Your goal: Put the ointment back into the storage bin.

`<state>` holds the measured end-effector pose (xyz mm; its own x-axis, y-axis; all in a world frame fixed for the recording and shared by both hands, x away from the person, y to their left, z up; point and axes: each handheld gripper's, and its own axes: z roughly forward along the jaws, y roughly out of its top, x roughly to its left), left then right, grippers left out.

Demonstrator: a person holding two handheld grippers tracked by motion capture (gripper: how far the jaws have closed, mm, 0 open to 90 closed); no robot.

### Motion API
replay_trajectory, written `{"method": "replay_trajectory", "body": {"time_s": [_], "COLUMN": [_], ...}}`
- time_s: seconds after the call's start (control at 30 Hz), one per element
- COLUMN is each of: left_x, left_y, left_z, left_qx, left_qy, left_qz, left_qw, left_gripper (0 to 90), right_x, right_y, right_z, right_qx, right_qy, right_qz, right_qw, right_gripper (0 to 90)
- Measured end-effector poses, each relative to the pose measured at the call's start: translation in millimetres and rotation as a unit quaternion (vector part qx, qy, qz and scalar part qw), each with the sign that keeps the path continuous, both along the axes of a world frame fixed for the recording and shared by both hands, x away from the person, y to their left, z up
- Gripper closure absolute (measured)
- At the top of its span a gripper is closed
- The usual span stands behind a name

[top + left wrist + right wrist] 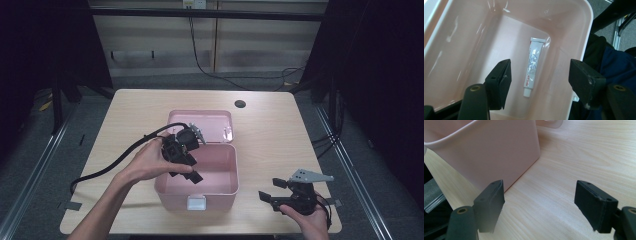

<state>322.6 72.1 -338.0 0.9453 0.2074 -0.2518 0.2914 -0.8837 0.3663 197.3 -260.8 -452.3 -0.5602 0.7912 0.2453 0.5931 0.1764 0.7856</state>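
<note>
Pale wood-grain table point(270, 135) is seen from above, with dark floor around it and a round hole near its far edge. A pink box point(220, 187) stands at the table's middle, its lid point(215, 122) folded back flat behind it and a white latch point(196, 202) on its near wall.

The left gripper point(192, 167) is held over the box's left rim by the left hand point(150, 162), jaws tilted down into the box. In the left gripper view the jaws are spread wide with nothing between them, and a white tube point(532, 66) is seen lying on the box floor, in line with the gap between them but well below them, cap end toward the camera. The tube's printing is too blurred to read.

The right gripper point(275, 190) is held low over the table by the right hand point(307, 217), just to the right of the box. In the right gripper view its jaws are likewise spread wide and grip nothing; the box's outer wall point(491, 152) is seen beyond the left jaw, and bare tabletop point(584, 157) lies between the jaws.
</note>
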Motion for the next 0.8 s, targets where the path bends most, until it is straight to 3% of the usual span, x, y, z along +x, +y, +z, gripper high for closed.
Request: {"method": "replay_trajectory", "body": {"time_s": [0.4,0.8], "left_x": [-10.1,-8.0], "left_y": [15.5,55.6], "left_z": [12.8,21.8], "left_qx": [-0.006,-0.03], "left_qy": [-0.03,-0.045], "left_qz": [-0.009,0.027], "left_qw": [0.9995,0.9982], "left_gripper": [37.6,36.2], "right_x": [-0.3,0.5], "right_y": [0.2,0.3], "right_z": [0.0,-0.6], "right_qx": [-0.001,-0.001], "right_qy": [0.0,0.001], "right_qz": [0.0,-0.001], "right_qw": [1.0,1.0], "right_gripper": [23.9,24.0]}}
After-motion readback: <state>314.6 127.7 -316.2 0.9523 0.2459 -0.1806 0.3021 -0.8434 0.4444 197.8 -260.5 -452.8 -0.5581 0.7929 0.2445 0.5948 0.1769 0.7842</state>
